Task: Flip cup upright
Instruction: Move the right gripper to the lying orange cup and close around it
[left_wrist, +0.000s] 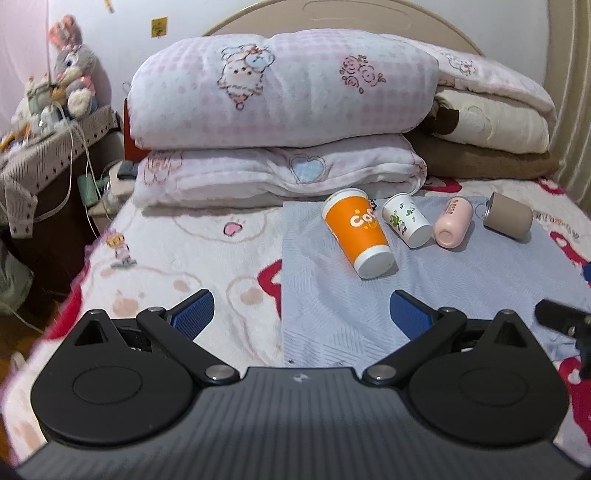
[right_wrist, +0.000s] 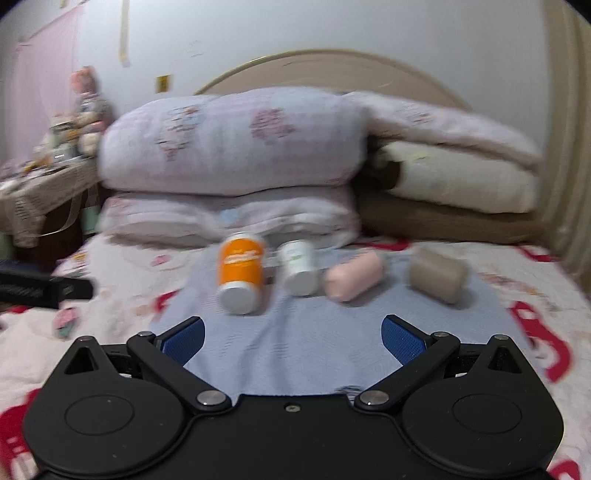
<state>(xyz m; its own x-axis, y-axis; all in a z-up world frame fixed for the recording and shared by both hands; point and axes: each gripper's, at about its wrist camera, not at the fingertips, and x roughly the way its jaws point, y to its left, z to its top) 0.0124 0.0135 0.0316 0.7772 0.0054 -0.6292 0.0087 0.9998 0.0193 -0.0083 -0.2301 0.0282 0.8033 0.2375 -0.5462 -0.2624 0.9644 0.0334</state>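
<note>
Four cups lie on their sides in a row on a grey-blue cloth (left_wrist: 461, 288) on the bed: an orange paper cup (left_wrist: 356, 230) (right_wrist: 240, 271), a small white cup with green print (left_wrist: 406, 220) (right_wrist: 299, 271), a pink cup (left_wrist: 452, 221) (right_wrist: 354, 277) and a taupe cup (left_wrist: 509, 216) (right_wrist: 437, 275). My left gripper (left_wrist: 301, 314) is open and empty, near and left of the orange cup. My right gripper (right_wrist: 293, 338) is open and empty, short of the cups; the right wrist view is blurred.
Folded pink quilts (left_wrist: 280, 110) and cream and brown blankets (left_wrist: 491, 140) are stacked right behind the cups. A cluttered bedside table with plush toys (left_wrist: 62, 85) stands at the left. The other gripper shows at the frame edges (left_wrist: 561, 317) (right_wrist: 40, 288).
</note>
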